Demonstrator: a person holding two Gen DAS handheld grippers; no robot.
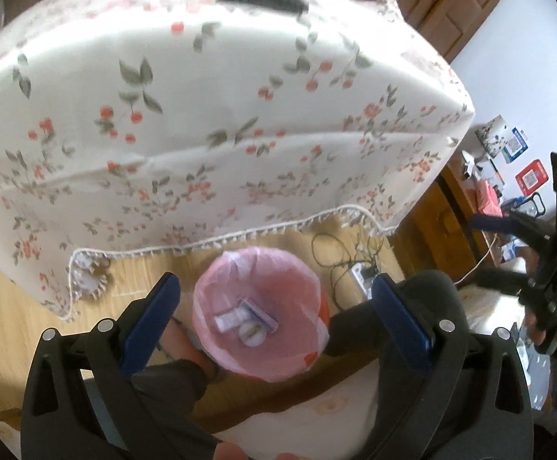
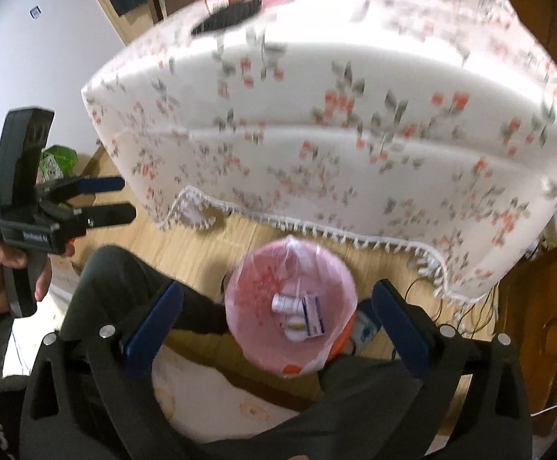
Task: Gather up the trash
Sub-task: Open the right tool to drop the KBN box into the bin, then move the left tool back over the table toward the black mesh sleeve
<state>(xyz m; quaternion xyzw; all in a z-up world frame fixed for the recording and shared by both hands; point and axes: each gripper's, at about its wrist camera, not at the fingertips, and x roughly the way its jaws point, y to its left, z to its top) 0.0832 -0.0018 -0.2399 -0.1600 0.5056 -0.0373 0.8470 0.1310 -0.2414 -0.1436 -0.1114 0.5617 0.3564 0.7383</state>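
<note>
Fingers of both grippers wide apart, empty, above pink-lined bin; small trash inside blurred.

A white tablecloth printed with red cherries and grey-green leaves, edged in white lace, covers the bench. On the light wooden floor stands a trash bin lined with a pink bag, holding white and blue-purple packaging. Both grippers are black with blue pads.
</note>
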